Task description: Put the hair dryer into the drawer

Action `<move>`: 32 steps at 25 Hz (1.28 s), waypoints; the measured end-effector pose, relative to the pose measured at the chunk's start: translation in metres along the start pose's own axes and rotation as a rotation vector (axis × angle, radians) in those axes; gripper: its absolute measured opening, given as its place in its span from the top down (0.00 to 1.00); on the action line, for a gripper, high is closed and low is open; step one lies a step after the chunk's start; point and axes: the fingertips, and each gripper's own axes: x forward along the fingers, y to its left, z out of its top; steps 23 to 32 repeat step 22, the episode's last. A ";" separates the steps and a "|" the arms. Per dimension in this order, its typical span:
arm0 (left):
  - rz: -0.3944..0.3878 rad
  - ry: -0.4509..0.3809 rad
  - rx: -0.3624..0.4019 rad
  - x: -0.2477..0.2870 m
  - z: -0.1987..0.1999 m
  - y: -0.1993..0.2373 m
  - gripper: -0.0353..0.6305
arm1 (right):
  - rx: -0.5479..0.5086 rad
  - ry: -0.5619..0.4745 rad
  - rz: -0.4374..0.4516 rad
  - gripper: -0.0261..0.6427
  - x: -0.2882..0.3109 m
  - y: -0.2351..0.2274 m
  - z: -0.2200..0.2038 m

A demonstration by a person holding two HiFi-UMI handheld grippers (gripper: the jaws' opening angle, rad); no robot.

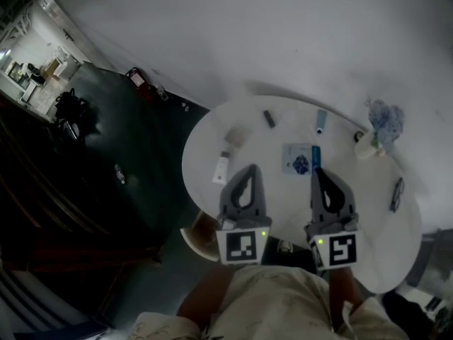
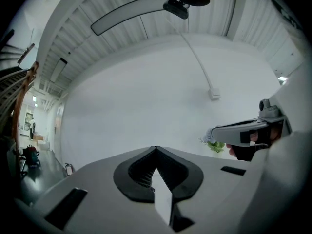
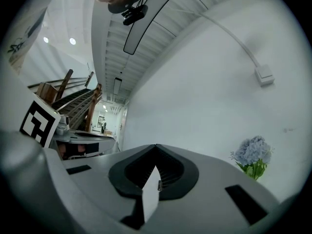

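No hair dryer or drawer shows in any view. Both grippers are held level, side by side, over the near part of a round white table (image 1: 340,204). My left gripper (image 1: 249,168) has its jaws meeting at the tip with nothing between them, as the left gripper view confirms (image 2: 156,148). My right gripper (image 1: 316,170) is likewise shut and empty, its jaws touching in the right gripper view (image 3: 156,146). Each points toward a bare white wall.
Small items lie on the table: a white stick (image 1: 221,169), a grey block (image 1: 236,136), a blue-printed packet (image 1: 299,159), a pale tube (image 1: 320,121). A pot of blue-grey flowers (image 1: 382,122) stands far right. A wooden seat (image 1: 198,236) sits under the table's edge.
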 end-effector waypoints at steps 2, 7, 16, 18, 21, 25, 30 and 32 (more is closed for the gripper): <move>-0.003 -0.007 0.013 0.000 0.002 0.000 0.94 | 0.002 0.004 0.004 0.96 0.001 0.001 0.000; 0.000 0.006 0.024 0.000 -0.002 0.002 0.94 | -0.004 0.019 0.015 0.96 0.006 0.004 -0.003; 0.027 -0.001 0.027 -0.005 0.002 0.008 0.94 | -0.019 0.019 0.045 0.96 0.013 0.012 -0.002; 0.029 -0.001 0.026 -0.005 0.002 0.009 0.94 | -0.019 0.020 0.045 0.96 0.013 0.011 -0.002; 0.034 0.007 0.017 -0.005 0.000 0.009 0.94 | -0.022 0.017 0.044 0.96 0.014 0.010 -0.002; 0.036 0.010 0.013 -0.005 -0.001 0.009 0.94 | -0.021 0.016 0.043 0.96 0.014 0.010 -0.002; 0.036 0.010 0.013 -0.005 -0.001 0.009 0.94 | -0.021 0.016 0.043 0.96 0.014 0.010 -0.002; 0.036 0.010 0.013 -0.005 -0.001 0.009 0.94 | -0.021 0.016 0.043 0.96 0.014 0.010 -0.002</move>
